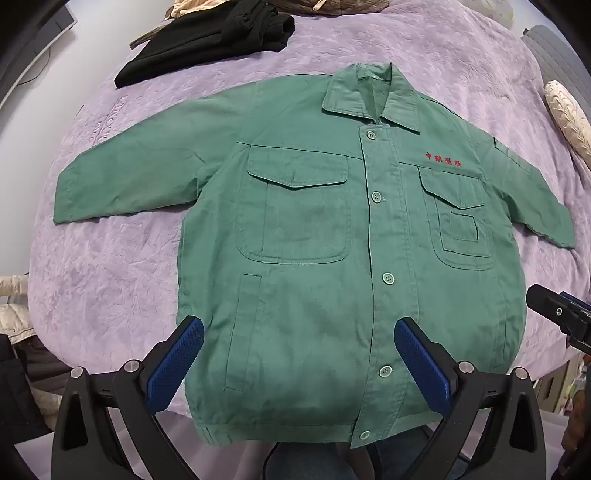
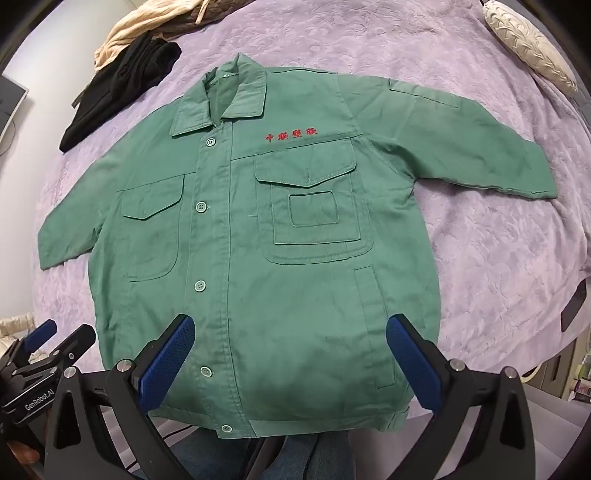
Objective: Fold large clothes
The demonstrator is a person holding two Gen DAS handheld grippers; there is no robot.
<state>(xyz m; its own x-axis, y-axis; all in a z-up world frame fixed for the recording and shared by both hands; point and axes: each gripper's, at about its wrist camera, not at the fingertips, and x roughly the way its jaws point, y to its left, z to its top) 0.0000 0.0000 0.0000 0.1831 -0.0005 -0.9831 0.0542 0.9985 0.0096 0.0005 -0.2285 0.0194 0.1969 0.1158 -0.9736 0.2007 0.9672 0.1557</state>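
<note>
A green work jacket lies flat and buttoned on a purple bedspread, collar away from me, both sleeves spread out; red lettering sits on its chest. It also shows in the right wrist view. My left gripper is open and empty, hovering over the jacket's lower hem left of the button line. My right gripper is open and empty over the hem on the right side. The right gripper shows at the left wrist view's right edge, and the left gripper at the right wrist view's lower left.
A black garment lies at the far left of the bed, with beige cloth behind it. A cream pillow sits at the far right. The bedspread ends at the near edge below the hem.
</note>
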